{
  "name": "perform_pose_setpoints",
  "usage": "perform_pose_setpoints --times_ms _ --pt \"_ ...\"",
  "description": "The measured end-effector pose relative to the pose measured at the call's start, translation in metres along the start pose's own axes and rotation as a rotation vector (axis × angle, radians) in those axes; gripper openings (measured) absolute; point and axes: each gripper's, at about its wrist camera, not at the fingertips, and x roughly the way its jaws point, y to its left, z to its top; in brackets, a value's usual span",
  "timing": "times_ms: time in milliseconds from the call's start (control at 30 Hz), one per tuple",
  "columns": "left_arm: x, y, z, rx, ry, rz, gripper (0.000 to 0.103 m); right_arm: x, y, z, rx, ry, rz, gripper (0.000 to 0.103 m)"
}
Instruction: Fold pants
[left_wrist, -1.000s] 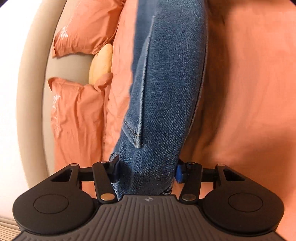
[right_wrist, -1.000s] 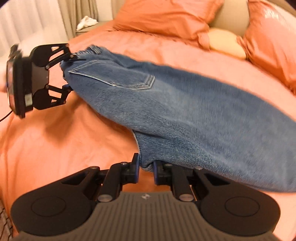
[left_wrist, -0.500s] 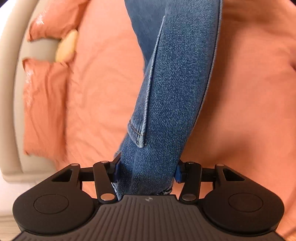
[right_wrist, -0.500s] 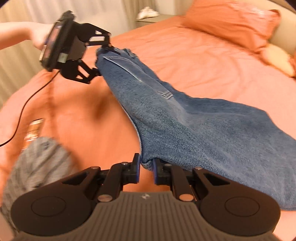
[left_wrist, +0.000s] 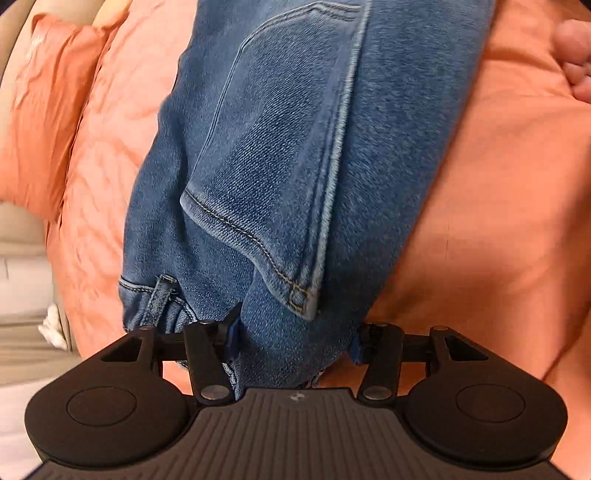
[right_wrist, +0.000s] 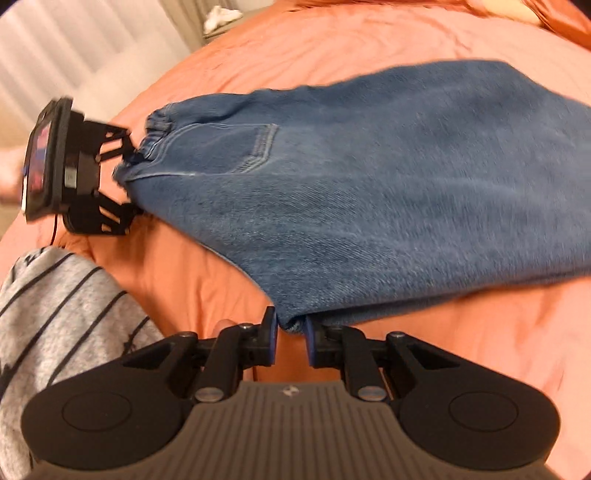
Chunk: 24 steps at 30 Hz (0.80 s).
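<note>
both hand-held grippers, left (left_wrist: 293, 336) and right (right_wrist: 290, 338), clamp the soft, heavy jeans (right_wrist: 369, 192) at six o'clock; the right's jaws have just been opening.

Bedroom: orange-sheeted bed (right_wrist: 332, 48), pillow (left_wrist: 40, 122).

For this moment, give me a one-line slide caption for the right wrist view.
Right gripper and left gripper stretch folded blue denim jeans over an orange bedsheet.
</note>
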Motion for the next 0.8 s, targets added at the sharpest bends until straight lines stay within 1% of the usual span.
perform_pose_setpoints --times_ms 67,100,133,200,267,300,367,400,500,567,600,700,800 --pt "-0.001 0.006 0.003 -0.02 -0.001 0.001 0.064 -0.001 -0.005 0.002 0.027 0.014 -0.006 0.021" --pt "-0.002 0.014 0.006 -0.02 -0.006 -0.005 0.076 0.003 0.002 0.007 0.031 0.011 -0.016 0.025" --pt "-0.006 0.016 0.006 -0.025 -0.013 -0.013 0.085 0.001 0.0 0.008 0.033 0.008 -0.025 0.031" --pt "-0.018 0.026 0.005 -0.048 -0.026 -0.027 0.085 -0.007 -0.008 0.009 0.05 0.006 -0.032 0.038" --pt "-0.029 0.037 0.004 -0.08 -0.036 -0.037 0.086 -0.016 -0.018 0.012 0.066 0.012 -0.048 0.039" --pt "-0.033 0.043 0.002 -0.109 -0.043 -0.054 0.086 -0.021 -0.026 0.005 0.064 0.01 -0.06 0.041" --pt "-0.049 0.059 0.001 -0.181 -0.076 -0.077 0.086 -0.04 -0.048 -0.001 0.066 -0.003 -0.077 0.049" --pt "-0.056 0.065 0.004 -0.222 -0.092 -0.083 0.086 -0.05 -0.06 -0.001 0.076 -0.012 -0.095 0.055" --pt "-0.073 0.084 0.008 -0.356 -0.126 -0.099 0.086 -0.083 -0.111 -0.001 0.137 -0.039 -0.164 0.056" --pt "-0.073 0.098 0.014 -0.433 -0.123 -0.09 0.086 -0.104 -0.153 0.0 0.206 -0.066 -0.22 0.055" --pt "-0.077 0.099 0.014 -0.461 -0.113 -0.089 0.086 -0.115 -0.176 0.001 0.248 -0.081 -0.246 0.054" --pt "-0.062 0.113 0.031 -0.537 -0.061 -0.08 0.083 -0.147 -0.243 0.006 0.369 -0.14 -0.312 0.054" --pt "-0.053 0.112 0.04 -0.608 -0.007 -0.08 0.082 -0.176 -0.308 0.009 0.481 -0.212 -0.347 0.052"
